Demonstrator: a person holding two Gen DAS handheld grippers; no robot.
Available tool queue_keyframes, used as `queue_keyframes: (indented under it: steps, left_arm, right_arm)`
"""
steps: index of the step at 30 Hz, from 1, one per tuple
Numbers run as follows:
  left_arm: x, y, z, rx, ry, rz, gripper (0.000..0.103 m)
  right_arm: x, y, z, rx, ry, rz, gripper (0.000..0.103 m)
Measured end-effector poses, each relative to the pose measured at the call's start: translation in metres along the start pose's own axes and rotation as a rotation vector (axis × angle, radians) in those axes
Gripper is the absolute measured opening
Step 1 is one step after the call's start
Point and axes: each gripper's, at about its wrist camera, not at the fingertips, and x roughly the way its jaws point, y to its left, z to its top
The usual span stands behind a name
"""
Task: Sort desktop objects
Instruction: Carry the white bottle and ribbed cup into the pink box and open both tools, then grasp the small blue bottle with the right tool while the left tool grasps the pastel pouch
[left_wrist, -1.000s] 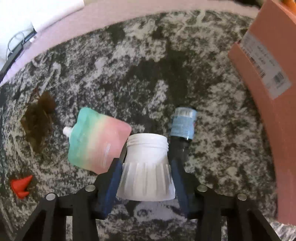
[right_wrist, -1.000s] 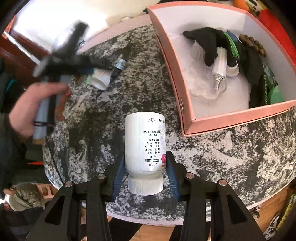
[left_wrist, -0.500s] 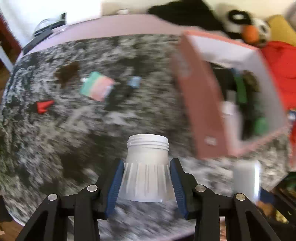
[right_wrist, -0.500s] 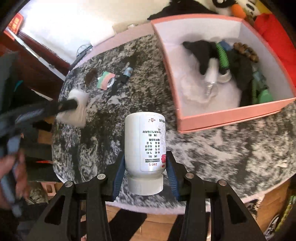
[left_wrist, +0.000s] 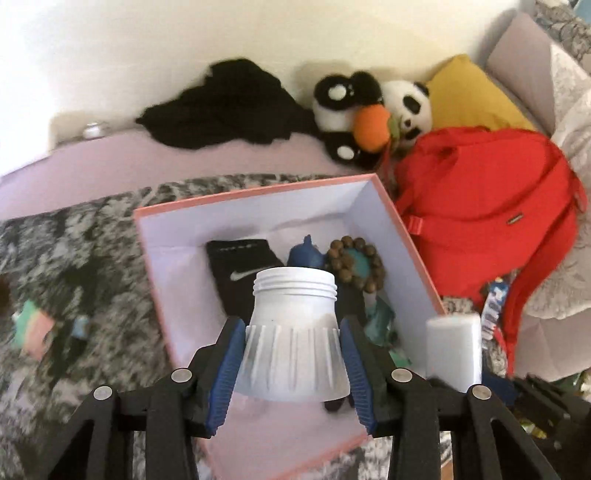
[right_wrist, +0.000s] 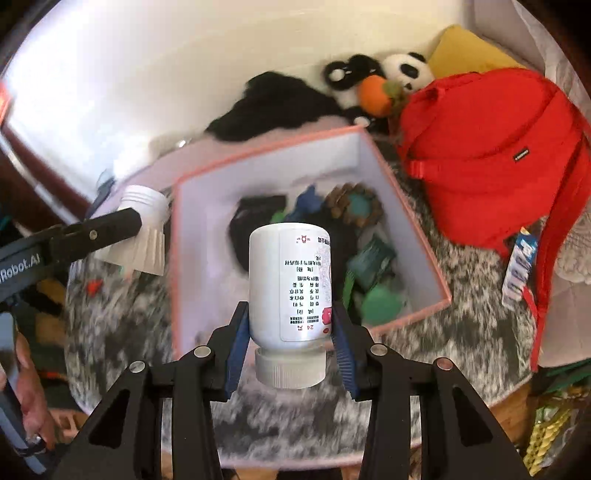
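Both grippers are loaded and held up in front of the pink box (left_wrist: 417, 254), presumably so each item can be dropped among the things already sorted there: the left gripper (left_wrist: 293, 354) pinches a white ribbed cap (left_wrist: 295, 332) by its flared skirt, threads forward, and the right gripper (right_wrist: 290, 339) clamps a white bottle (right_wrist: 288, 284) near its neck, cap toward the camera. The bottle's label carries small print I can't read beyond "24", a black sock (left_wrist: 240, 273) in the box shows a Nike swoosh, and "Robot.AI" is printed on the left tool.
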Motion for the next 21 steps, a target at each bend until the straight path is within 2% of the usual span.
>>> queue_keyframes:
  steps: [2, 3, 4, 5, 8, 14, 21]
  left_arm:
    - [0.01, 0.0, 0.004, 0.005, 0.015, 0.04, 0.072]
    - [0.01, 0.0, 0.004, 0.009, 0.004, 0.054, 0.074]
    - [0.008, 0.002, 0.001, 0.007, -0.007, 0.067, 0.076]
    - [0.006, 0.006, -0.003, -0.002, -0.015, 0.08, 0.08]
    - [0.003, 0.021, -0.015, -0.044, -0.016, 0.102, 0.082]
    - [-0.007, 0.064, -0.037, -0.107, 0.004, 0.125, 0.082]
    - [-0.03, 0.153, -0.07, -0.175, 0.023, 0.227, 0.082]
  right_arm:
    - [0.016, -0.014, 0.019, 0.021, -0.017, 0.009, 0.048]
    - [0.021, -0.018, 0.025, 0.035, -0.032, -0.003, 0.054]
    - [0.026, -0.023, 0.031, 0.049, -0.047, -0.015, 0.074]
    - [0.024, -0.026, 0.036, 0.058, -0.075, -0.022, 0.083]
    - [0.025, -0.021, 0.038, 0.05, -0.096, -0.037, 0.084]
    - [0.037, 0.003, 0.014, 0.02, -0.025, -0.021, 0.084]
    - [0.054, 0.089, -0.015, -0.101, 0.033, 0.061, 0.084]
